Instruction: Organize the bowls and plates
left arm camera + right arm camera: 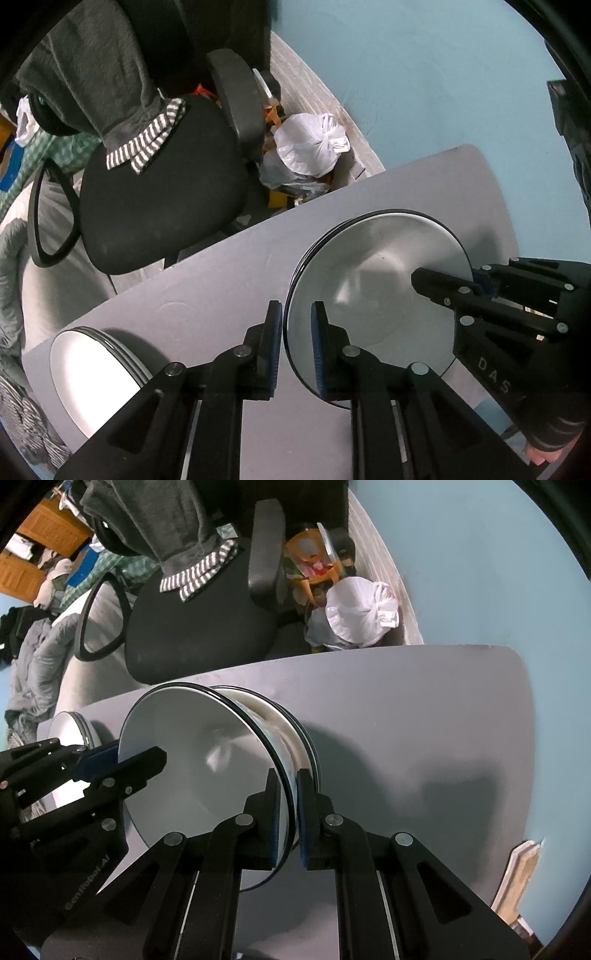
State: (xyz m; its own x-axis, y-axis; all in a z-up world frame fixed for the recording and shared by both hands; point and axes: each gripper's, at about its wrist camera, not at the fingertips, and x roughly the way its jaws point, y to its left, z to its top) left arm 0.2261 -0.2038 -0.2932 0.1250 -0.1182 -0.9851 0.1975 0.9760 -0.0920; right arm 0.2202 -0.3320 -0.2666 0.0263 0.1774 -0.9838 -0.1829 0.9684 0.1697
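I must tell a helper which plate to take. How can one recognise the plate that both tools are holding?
On the grey table, find the taller pile of dishes nearer the blue wall. The plate is its top one, white with a dark rim. Unlike the smaller stack, it is pinched by the left tool and the right tool.

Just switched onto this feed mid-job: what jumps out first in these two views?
Both grippers pinch opposite rims of one large white plate: the left gripper on one edge, the right gripper on the other, over a stack of plates on the grey table. A second plate stack sits by the table's edge, and a black office chair with draped clothing stands behind.
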